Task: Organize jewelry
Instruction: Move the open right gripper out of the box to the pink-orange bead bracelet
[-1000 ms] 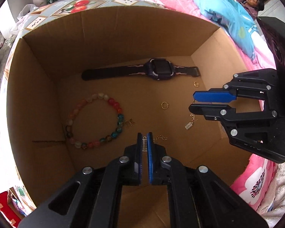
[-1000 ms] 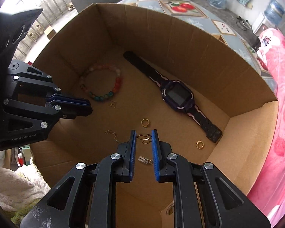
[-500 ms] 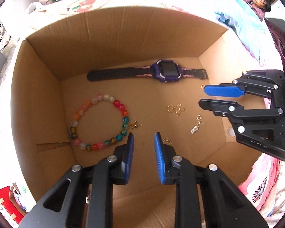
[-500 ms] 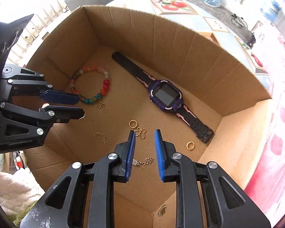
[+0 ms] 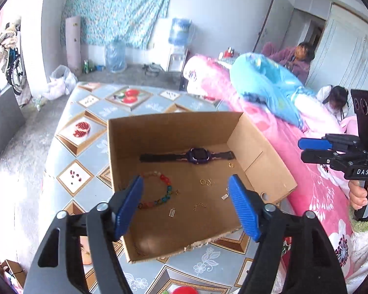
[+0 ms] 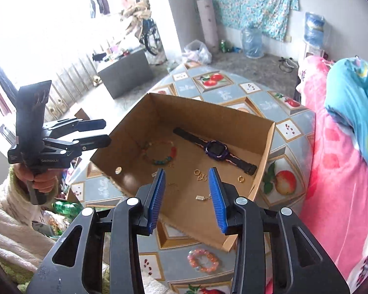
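Left gripper [image 5: 186,205] above cardboard box [image 5: 262,156], jaws spread wide after just opening, nothing between pads. Right gripper [image 6: 187,197] also above box, jaws parted after just opening, empty.

Box floor, left wrist view:
- purple smartwatch [image 5: 198,155] at 12 o'clock
- multicoloured bead bracelet [image 5: 159,191] at 9 o'clock
- gold rings [image 5: 206,182] near centre
- small gold ring [image 5: 230,165] at 2 o'clock
- chain pieces [image 5: 200,205] at 6 o'clock

Pink bead bracelet [image 6: 203,261] outside box on patterned tablecloth [image 6: 235,88], at 6 o'clock from box in right wrist view.
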Motion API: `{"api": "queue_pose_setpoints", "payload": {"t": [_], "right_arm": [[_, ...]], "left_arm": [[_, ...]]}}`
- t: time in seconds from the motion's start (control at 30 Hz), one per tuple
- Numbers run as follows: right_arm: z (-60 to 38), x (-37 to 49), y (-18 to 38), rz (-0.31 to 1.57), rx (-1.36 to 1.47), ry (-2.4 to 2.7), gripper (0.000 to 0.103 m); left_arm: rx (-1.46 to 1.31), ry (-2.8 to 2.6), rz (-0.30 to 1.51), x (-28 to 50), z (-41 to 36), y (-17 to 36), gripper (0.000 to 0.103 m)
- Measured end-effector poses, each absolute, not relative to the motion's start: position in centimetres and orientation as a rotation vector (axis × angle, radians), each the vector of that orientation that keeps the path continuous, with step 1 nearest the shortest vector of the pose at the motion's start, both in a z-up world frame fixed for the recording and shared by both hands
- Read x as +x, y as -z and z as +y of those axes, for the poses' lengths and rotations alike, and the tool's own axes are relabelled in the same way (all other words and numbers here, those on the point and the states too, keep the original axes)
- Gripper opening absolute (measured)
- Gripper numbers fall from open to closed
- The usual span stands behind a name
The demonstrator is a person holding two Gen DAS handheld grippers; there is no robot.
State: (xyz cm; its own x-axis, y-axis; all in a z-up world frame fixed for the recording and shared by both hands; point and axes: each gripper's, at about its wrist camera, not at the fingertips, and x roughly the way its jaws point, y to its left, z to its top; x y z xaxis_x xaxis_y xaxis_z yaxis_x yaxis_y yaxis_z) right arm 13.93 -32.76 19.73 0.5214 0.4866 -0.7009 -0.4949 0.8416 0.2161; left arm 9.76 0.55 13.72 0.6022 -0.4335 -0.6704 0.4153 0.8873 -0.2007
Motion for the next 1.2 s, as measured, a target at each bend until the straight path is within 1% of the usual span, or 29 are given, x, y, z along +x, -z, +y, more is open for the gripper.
{"api": "queue_pose_setpoints", "payload": {"t": [0.03,0.1,0.2,0.3,0.43,0.5,0.53,0.57,0.67,0.73,0.83,1.0,1.2], "right_arm": [[-33.4,12.6,-19.7,0.826,0.013,-0.584,0.039],[-34.6,10.2,-18.8,0.828,0.062,-0.573,0.041],[-36.1,8.3,-16.3,0.87,0.146,-0.514,0.044],[-35.8,8.4,-12.2,0.952,0.242,-0.436,0.045],[-36.0,8.9,-6.8,1.035,0.254,-0.297,0.045],[-36.5,9.0,-4.6,1.058,0.28,-0.244,0.042],[-36.7,9.1,-4.0,1.062,0.296,-0.234,0.038],[-36.8,9.3,-3.5,1.064,0.313,-0.23,0.037],[-36.6,9.5,-2.2,1.08,0.327,-0.221,0.03],[-36.3,9.5,-2.0,1.067,0.343,-0.235,0.029],[-35.6,9.8,-1.7,1.073,0.374,-0.268,0.02],[-33.2,9.8,-1.6,1.064,0.373,-0.339,0.02],[-28.9,10.1,-1.1,1.078,0.404,-0.494,0.02]], "left_arm": [[-0.03,0.479,0.739,8.7,1.0,-13.9,0.08],[-0.031,0.456,0.676,6.4,2.0,-13.8,0.089],[-0.04,0.439,0.66,3.6,3.3,-12.9,0.097],[-0.042,0.443,0.703,1.7,3.3,-10.9,0.097],[0.034,0.351,0.807,1.0,1.2,-6.7,0.097],[0.09,0.319,0.83,0.7,0.2,-4.6,0.097],[0.126,0.296,0.85,0.8,-0.3,-3.5,0.097],[0.163,0.276,0.866,1.0,-0.8,-2.5,0.097],[0.25,0.234,0.91,1.6,-1.9,-0.1,0.097],[0.269,0.216,0.93,2.2,-2.4,0.7,0.097],[0.251,0.206,0.968,3.1,-2.5,1.5,0.097],[0.137,0.202,1.028,4.3,-1.3,2.4,0.098],[0.12,0.18,1.001,4.4,-1.0,2.7,0.098]]}}
